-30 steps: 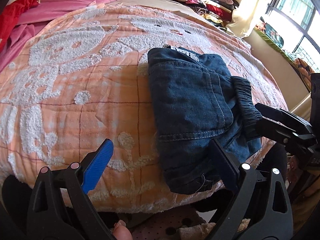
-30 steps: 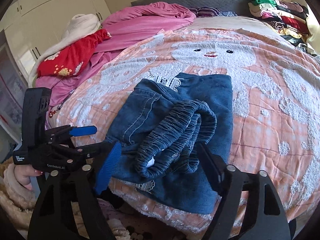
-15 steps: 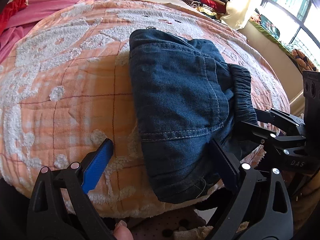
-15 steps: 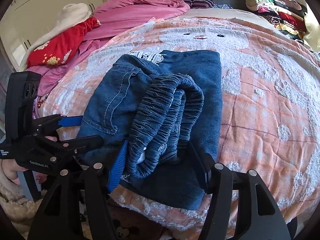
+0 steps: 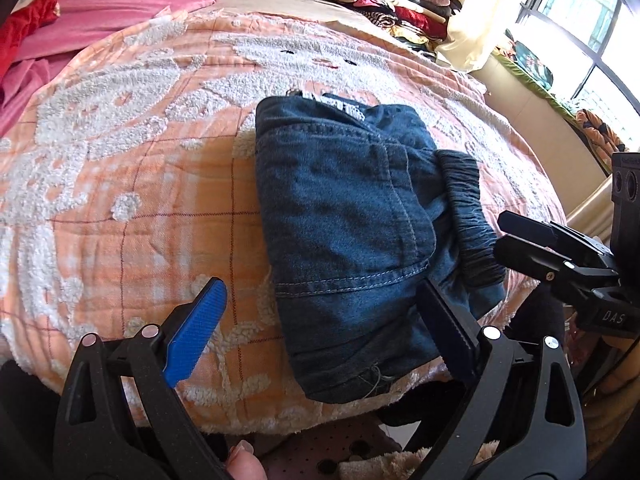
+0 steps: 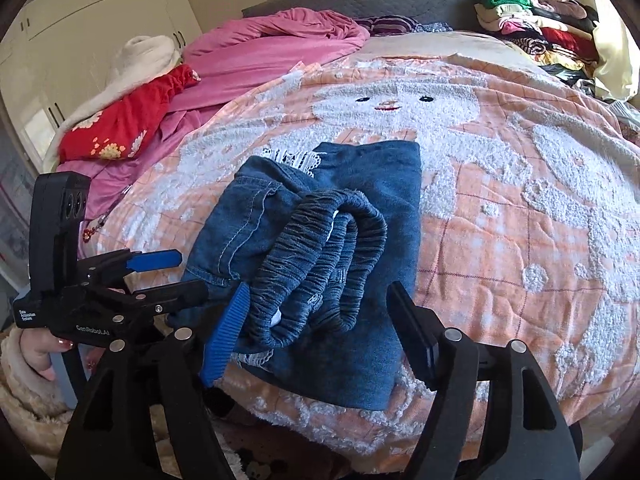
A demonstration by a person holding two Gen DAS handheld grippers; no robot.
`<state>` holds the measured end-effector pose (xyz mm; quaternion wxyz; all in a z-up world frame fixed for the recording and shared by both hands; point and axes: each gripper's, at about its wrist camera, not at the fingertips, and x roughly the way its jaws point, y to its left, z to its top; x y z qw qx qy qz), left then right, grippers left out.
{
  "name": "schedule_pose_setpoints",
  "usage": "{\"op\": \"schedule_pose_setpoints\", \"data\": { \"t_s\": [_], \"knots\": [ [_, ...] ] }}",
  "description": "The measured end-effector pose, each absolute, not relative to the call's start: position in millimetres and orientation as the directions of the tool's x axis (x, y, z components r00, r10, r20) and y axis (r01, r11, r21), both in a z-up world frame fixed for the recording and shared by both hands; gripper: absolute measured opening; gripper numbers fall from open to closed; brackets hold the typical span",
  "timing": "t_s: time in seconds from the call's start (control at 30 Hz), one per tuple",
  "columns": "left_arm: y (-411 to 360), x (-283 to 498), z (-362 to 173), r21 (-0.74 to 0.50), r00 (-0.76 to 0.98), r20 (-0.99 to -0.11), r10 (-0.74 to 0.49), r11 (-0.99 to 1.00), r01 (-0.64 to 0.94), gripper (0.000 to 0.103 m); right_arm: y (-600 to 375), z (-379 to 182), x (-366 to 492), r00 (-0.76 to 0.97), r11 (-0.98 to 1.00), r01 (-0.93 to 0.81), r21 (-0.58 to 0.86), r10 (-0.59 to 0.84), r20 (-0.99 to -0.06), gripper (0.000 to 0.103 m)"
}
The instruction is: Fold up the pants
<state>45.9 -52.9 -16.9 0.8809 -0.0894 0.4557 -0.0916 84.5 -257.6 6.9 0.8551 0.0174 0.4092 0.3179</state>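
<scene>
While the folded dark-blue denim pants (image 6: 320, 240) lay near the front edge of the orange-and-white tufted bedspread (image 6: 520, 240), both handheld grippers were held just off that edge, each angled downward toward the garment. The gathered elastic waistband (image 6: 320, 264) was seen on top of the folded stack, at its near end in the right wrist view.

The right gripper (image 6: 320, 340) was positioned at the near end of the pants, with its blue ribbed finger (image 6: 224, 340) to the left of the waistband and its black finger (image 6: 412, 336) to the right. Its jaws had just been opening further. The waistband end lay between them, but no pad was seen pressing on the cloth, so nothing was gripped.

The left gripper (image 5: 320, 328) was held wide open beside the left-hand edge of the pants. Its blue pad (image 5: 196, 336) was over bare bedspread, and its black finger (image 5: 448, 332) overlapped the near corner of the denim; contact could not be confirmed. Nothing was clamped. A fingertip of the hand (image 5: 244, 460) carrying it was visible at the bottom edge of the left wrist view, and in the right wrist view that hand was seen wrapped around the gripper's handle, below and left of the bed edge.

A pink blanket (image 6: 272, 48), a red flowered garment (image 6: 120, 128) and a stack of folded clothes (image 6: 536, 32) were noted at the far end of the bed.
</scene>
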Motion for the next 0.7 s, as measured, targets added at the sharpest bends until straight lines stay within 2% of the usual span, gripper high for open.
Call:
{"op": "schedule_pose_setpoints", "data": {
  "t_s": [0.17,0.37,0.7],
  "knots": [
    [-52.6,45.3,-8.5,-0.243,0.583,-0.775,-0.245,0.967,0.084,0.089,-268.5,21.9,83.7,0.502,0.809,-0.516,0.282,0.553,-0.665,0.082],
    [-52.3,45.9,-1.6,-0.244,0.593,-0.767,-0.245,0.966,0.084,0.089,-276.3,32.4,85.7,0.536,0.825,-0.496,0.269,0.536,-0.652,0.089],
    [-52.3,52.6,2.4,-0.230,0.601,-0.765,-0.229,0.970,0.078,0.089,-289.7,29.4,95.2,0.557,0.855,-0.449,0.261,0.496,-0.666,0.089]
  ]
}}
